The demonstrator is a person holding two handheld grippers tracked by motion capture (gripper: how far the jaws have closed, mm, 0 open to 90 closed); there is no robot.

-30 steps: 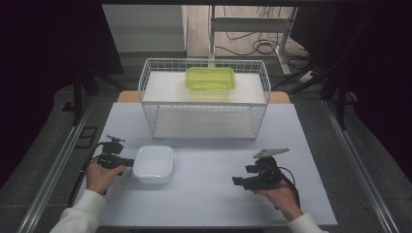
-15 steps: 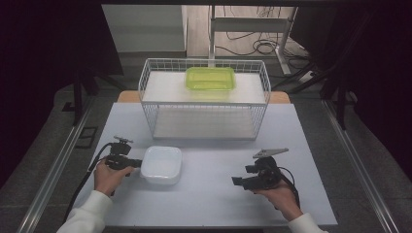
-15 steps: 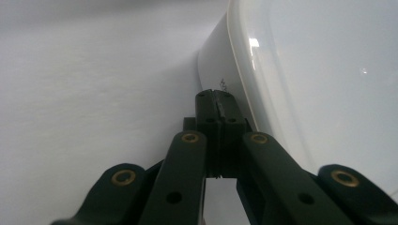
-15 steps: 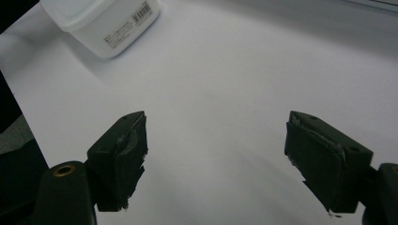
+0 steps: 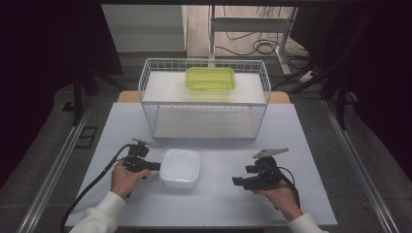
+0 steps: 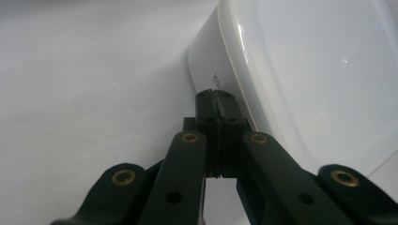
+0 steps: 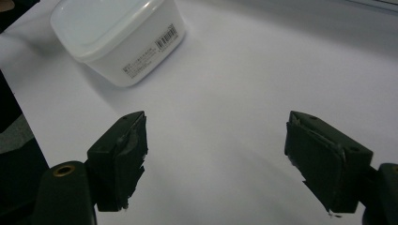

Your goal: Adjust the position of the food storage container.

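A white lidded container (image 5: 180,167) sits on the pale table (image 5: 218,206), front and centre. My left gripper (image 5: 155,166) is shut with nothing between its jaws. In the left gripper view its closed tips (image 6: 215,96) rest against the container's side wall (image 6: 204,65), just under the lid's rim. My right gripper (image 5: 238,181) is held low over the table to the container's right, pointing towards it. Its jaws stand wide open (image 7: 218,150) with bare table between them, and the container (image 7: 117,37) lies farther off at upper left.
A white wire basket (image 5: 204,103) stands at the back of the table with a green lidded container (image 5: 210,77) on its top shelf. Dark floor, metal rails and cables surround the table.
My left gripper has moved to the right, and the white container has slid right with it. The right gripper has stayed where it was.
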